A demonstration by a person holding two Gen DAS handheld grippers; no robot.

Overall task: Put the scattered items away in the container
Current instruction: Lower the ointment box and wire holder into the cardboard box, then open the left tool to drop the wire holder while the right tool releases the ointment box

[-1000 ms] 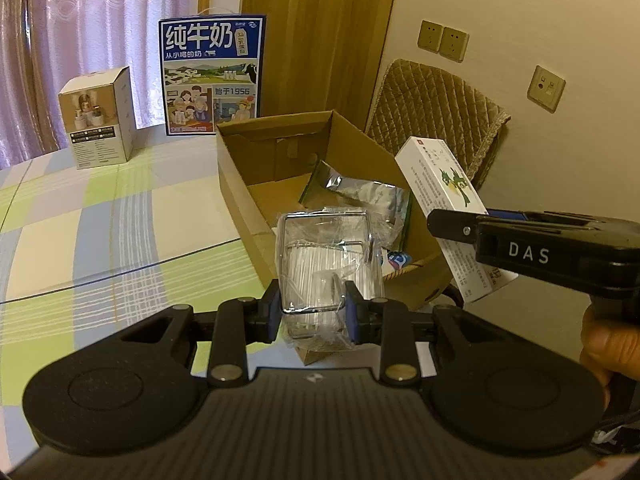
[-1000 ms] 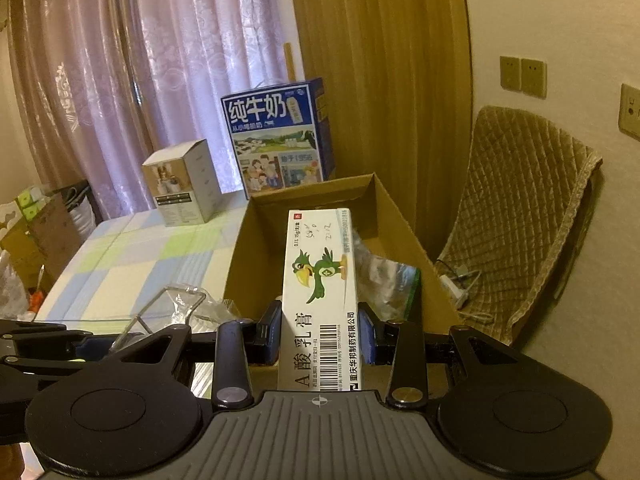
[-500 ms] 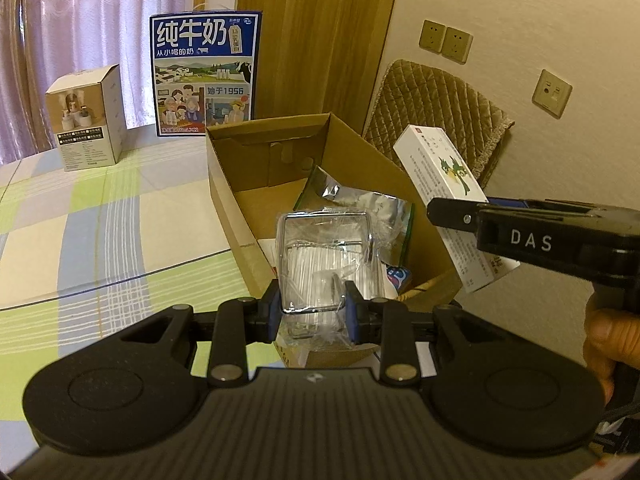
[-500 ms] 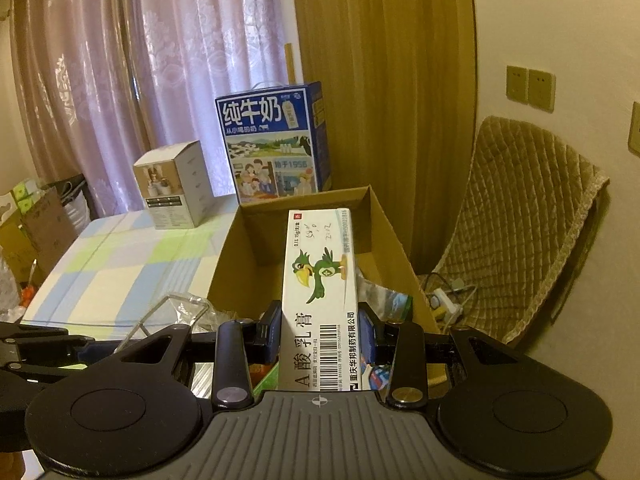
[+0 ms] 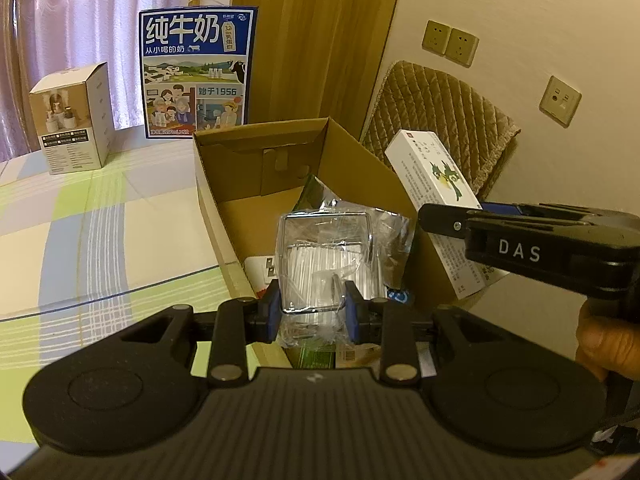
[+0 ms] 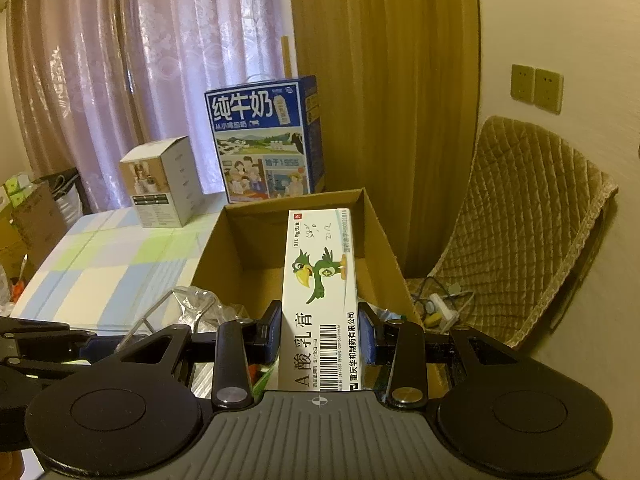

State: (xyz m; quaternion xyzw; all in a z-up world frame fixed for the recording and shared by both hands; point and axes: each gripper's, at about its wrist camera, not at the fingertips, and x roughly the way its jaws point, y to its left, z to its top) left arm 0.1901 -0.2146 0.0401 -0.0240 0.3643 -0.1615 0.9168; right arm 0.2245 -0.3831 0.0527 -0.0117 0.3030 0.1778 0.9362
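Gripping clear packet and ointment box, both jaws above checked tablecloth, curtained room.

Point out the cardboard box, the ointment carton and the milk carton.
cardboard box (image 5: 224, 216), left wrist view, left wall.
ointment carton (image 6: 320, 300), right wrist view, printed front face.
milk carton (image 5: 196, 76), left wrist view, front panel.

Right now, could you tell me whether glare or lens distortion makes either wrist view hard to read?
Left wrist: glints on the clear packet in the left gripper blur its contents. Right wrist: the ointment box reads sharply in the right gripper. Fisheye bends both edges.
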